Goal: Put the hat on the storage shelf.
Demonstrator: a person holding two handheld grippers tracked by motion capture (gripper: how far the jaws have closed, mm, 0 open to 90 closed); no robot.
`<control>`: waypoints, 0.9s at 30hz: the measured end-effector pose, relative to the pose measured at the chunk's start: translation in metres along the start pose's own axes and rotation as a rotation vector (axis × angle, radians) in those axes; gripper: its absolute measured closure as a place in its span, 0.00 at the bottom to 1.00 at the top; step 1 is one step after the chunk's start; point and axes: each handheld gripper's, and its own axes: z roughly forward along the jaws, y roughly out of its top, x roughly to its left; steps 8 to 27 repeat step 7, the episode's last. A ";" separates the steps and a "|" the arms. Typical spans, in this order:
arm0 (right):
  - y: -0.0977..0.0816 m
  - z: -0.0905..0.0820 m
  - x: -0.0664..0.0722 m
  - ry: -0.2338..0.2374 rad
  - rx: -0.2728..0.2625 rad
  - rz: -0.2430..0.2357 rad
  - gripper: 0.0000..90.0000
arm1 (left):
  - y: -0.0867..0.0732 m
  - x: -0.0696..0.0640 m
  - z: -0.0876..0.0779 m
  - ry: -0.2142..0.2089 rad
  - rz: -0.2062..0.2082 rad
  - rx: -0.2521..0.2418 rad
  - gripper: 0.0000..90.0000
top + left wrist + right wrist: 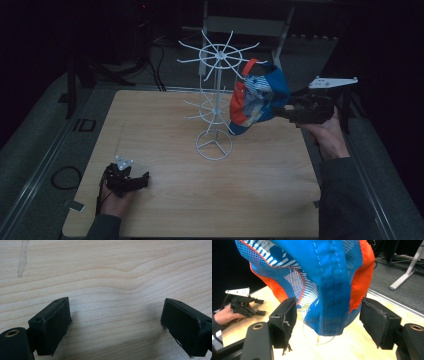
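Two grippers work around the white wire rack (pixel 215 102) standing mid-table: the right gripper (pixel 328 322), jaws wide apart, grips nothing, with the blue-and-orange cap (pixel 257 97) hanging between them from a rack prong. Well in front-left of the rack, the left gripper (pixel 142 181) rests on the wooden table (pixel 260 195), jaws spread wide and empty.

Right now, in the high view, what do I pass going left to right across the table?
Left tongs → white wire rack → blue and orange cap hanging off a rack arm → right tongs, beside the cap.
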 end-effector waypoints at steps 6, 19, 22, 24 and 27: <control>-0.005 -0.008 0.000 -0.011 -0.022 0.007 0.29 | 0.000 -0.001 0.001 0.002 -0.003 -0.003 0.11; -0.005 -0.009 0.000 -0.009 -0.027 0.006 0.28 | 0.001 -0.001 0.001 0.002 -0.004 -0.003 0.11; -0.005 -0.009 0.000 -0.009 -0.027 0.006 0.28 | 0.001 -0.001 0.001 0.002 -0.004 -0.003 0.11; -0.005 -0.009 0.000 -0.009 -0.027 0.006 0.28 | 0.001 -0.001 0.001 0.002 -0.004 -0.003 0.11; -0.005 -0.009 0.000 -0.009 -0.027 0.006 0.28 | 0.001 -0.001 0.001 0.002 -0.004 -0.003 0.11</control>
